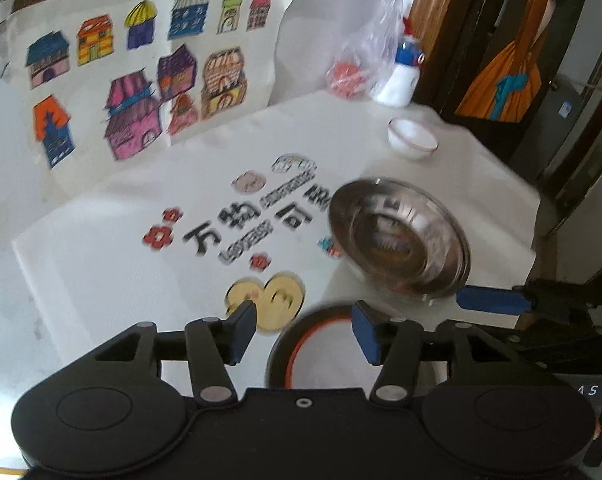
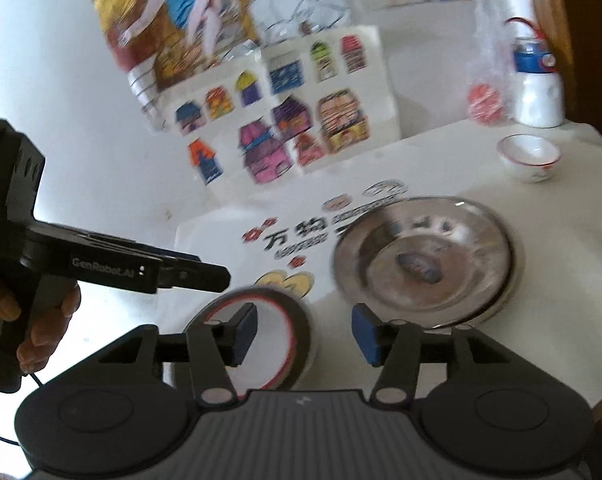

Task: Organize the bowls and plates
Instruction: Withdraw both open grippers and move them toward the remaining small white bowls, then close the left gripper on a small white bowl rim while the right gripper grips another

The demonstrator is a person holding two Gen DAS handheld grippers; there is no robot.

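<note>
Above the table (image 1: 101, 280), both grippers' jaws gape empty near the steel plate (image 1: 399, 238).

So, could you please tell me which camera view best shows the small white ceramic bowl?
The right wrist view: the small white ceramic bowl shows its whole rim, inside and red markings. The left wrist view shows it smaller and blurrier, markings indistinct.

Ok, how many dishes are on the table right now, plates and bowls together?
3. A steel plate sits mid-table, a small white bowl stands at the far right near the bottle, and a red-rimmed plate lies nearest, under the grippers. None looks stacked, though blur could hide one.
</note>
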